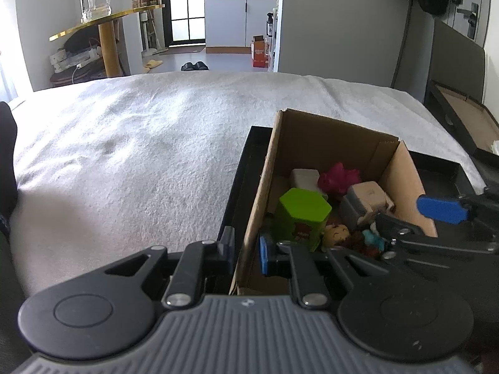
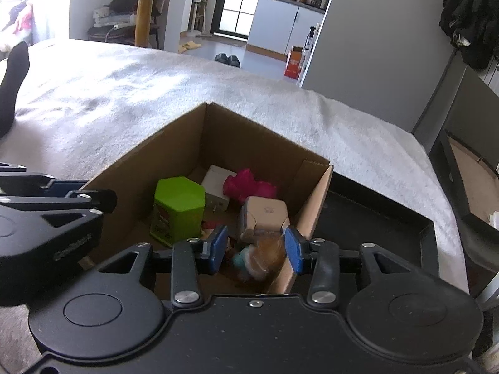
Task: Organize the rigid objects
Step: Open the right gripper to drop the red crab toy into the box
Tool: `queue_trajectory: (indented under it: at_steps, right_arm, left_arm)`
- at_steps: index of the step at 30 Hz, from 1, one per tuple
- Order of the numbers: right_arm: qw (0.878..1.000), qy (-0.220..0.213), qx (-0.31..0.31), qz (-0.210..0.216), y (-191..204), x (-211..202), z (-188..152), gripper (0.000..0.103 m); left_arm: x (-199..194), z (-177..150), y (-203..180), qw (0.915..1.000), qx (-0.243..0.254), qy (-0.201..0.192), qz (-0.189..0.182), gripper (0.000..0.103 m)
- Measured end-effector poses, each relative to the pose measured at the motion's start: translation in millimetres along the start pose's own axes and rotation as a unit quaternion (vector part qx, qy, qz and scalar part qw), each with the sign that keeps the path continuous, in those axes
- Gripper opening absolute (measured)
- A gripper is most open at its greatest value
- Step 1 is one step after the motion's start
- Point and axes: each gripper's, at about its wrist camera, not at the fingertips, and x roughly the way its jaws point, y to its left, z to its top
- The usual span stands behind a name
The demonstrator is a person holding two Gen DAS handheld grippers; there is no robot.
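A brown cardboard box (image 1: 315, 137) (image 2: 184, 152) stands in a black tray (image 1: 246, 162) (image 2: 383, 218) on the bed. It holds a green hexagonal tin (image 1: 301, 215) (image 2: 177, 208), a pink fluffy thing (image 1: 338, 177) (image 2: 249, 185), white and beige blocks (image 1: 365, 201) (image 2: 263, 216) and small figurines (image 1: 335, 233). My left gripper (image 1: 246, 251) is shut on the box's left wall. My right gripper (image 2: 255, 249) is open above the box; a blurred orange and teal toy (image 2: 260, 260) lies just below its pads, apart from them.
The bed carries a white blanket (image 1: 131, 149). A dark sock-clad foot (image 2: 14, 78) rests at its left edge. A second open box (image 1: 467, 118) sits off the bed at the right. A gold table (image 1: 106, 28) stands beyond the bed.
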Motion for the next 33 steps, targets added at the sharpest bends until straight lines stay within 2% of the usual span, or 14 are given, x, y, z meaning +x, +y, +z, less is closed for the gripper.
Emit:
queue_trajectory:
  at_steps: [3, 7, 11, 19, 23, 25, 33]
  right_arm:
    - [1.000, -0.008, 0.008, 0.009, -3, -9, -2, 0.042]
    - [0.999, -0.017, 0.028, 0.007, -16, -24, -6, 0.050]
    - [0.998, -0.021, 0.065, 0.008, -37, -35, -13, 0.053]
    - [0.991, -0.025, 0.135, 0.008, -77, -55, -27, 0.062]
    - [0.987, -0.032, 0.160, 0.008, -90, -66, -32, 0.072]
    - [0.985, -0.032, 0.172, 0.012, -94, -71, -33, 0.081]
    - [0.977, -0.044, 0.206, 0.017, -111, -89, -37, 0.095]
  left_arm:
    - [1, 0, -1, 0.9999, 0.006, 0.013, 0.000, 0.017]
    - [-2, 5, 0, 0.9994, 0.007, 0.034, 0.000, 0.018]
    - [-12, 10, -2, 0.9992, 0.008, 0.040, 0.001, 0.022]
    - [-42, 24, -19, 0.9991, 0.029, 0.030, -0.008, 0.052]
    - [-55, 31, -27, 0.9988, 0.040, 0.026, -0.015, 0.062]
    - [-62, 32, -30, 0.9986, 0.043, 0.025, -0.020, 0.067]
    - [-80, 35, -38, 0.9977, 0.048, 0.031, -0.037, 0.082]
